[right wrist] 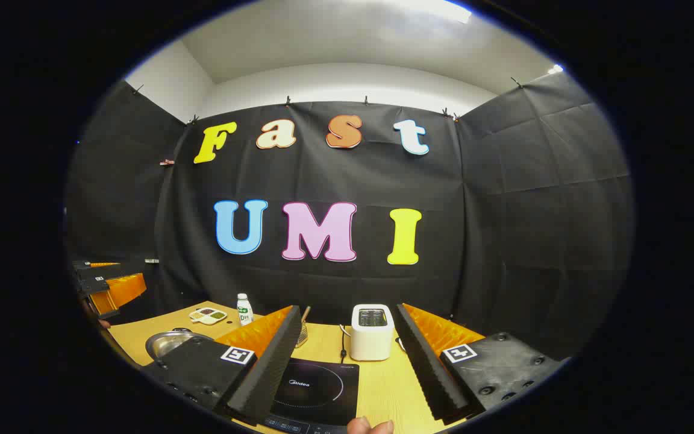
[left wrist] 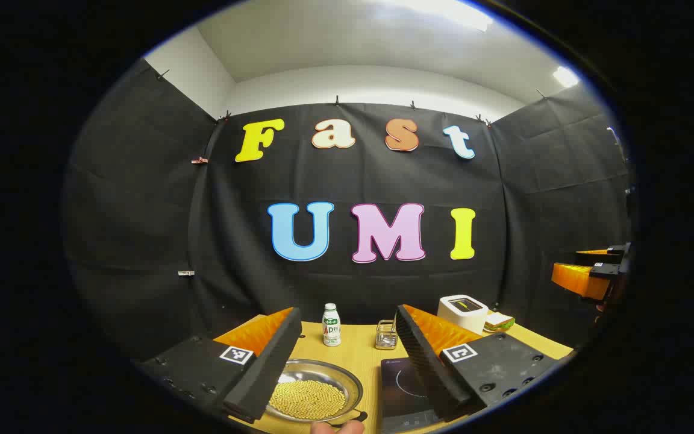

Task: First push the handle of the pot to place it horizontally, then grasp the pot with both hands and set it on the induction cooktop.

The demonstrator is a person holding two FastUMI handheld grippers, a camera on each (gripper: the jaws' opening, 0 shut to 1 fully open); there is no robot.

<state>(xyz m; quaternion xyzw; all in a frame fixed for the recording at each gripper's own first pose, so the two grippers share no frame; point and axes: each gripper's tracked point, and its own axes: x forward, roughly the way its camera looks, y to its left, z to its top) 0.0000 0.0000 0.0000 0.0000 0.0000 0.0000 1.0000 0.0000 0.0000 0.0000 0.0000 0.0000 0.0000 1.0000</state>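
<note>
Left gripper (left wrist: pixel 341 361), fingers apart, directly over the pot (left wrist: pixel 314 398) of yellow beads at the table's (left wrist: pixel 356 352) near edge, handle direction unclear; induction cooktop (right wrist: pixel 317 389) just beside, under the right gripper (right wrist: pixel 347 364), fingers likewise apart; left is nearer.

Black screw-studded gripper bodies (left wrist: pixel 347 374) with square coded tags (left wrist: pixel 237 354)

Both face wall; share cooktop (right wrist: pixel 317 389)
</note>
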